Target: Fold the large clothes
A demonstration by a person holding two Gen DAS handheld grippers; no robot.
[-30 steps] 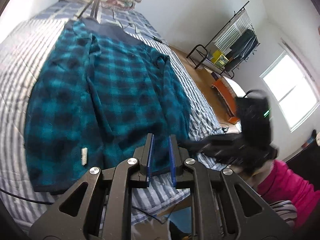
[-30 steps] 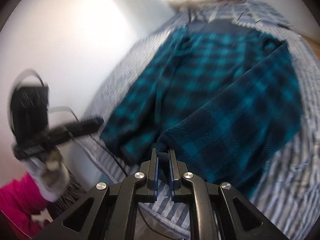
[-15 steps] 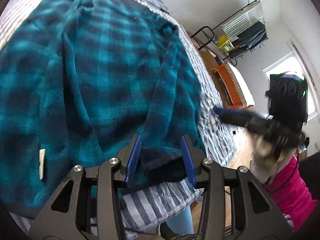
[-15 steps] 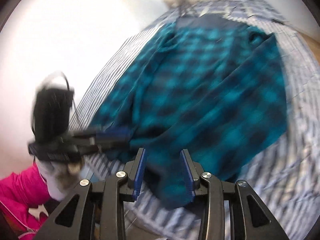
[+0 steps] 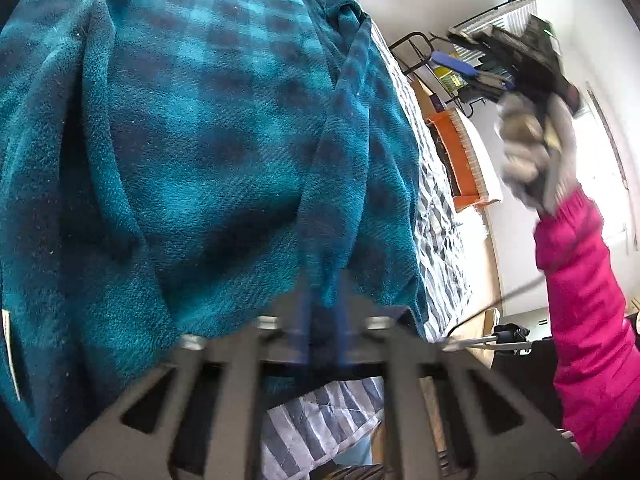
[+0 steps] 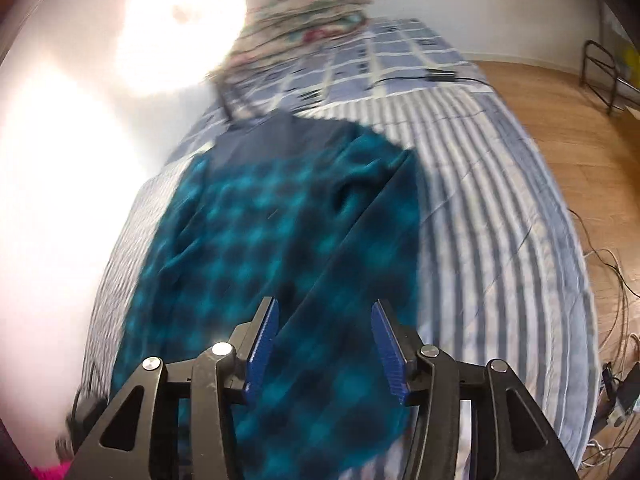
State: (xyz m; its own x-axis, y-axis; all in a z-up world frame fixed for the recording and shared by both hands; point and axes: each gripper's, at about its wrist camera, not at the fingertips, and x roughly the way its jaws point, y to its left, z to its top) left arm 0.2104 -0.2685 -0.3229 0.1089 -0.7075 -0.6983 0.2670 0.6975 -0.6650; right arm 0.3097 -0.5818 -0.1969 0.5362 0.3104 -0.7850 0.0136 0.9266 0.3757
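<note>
Left gripper (image 5: 323, 312) pinches the near hem of the teal plaid shirt (image 5: 208, 140) lying on the striped bed (image 6: 500, 200), while the right gripper (image 6: 324, 344) hovers released above it, so the next move probably calls for carrying that hem toward the collar.

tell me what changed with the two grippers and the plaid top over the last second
The right gripper let go of the teal plaid top: its jaws went from shut on the hem to wide open, and it rose off the bed. The left gripper opened, moved onto the hem and now pinches a fold. The top stays spread on the striped bedcover.
</note>
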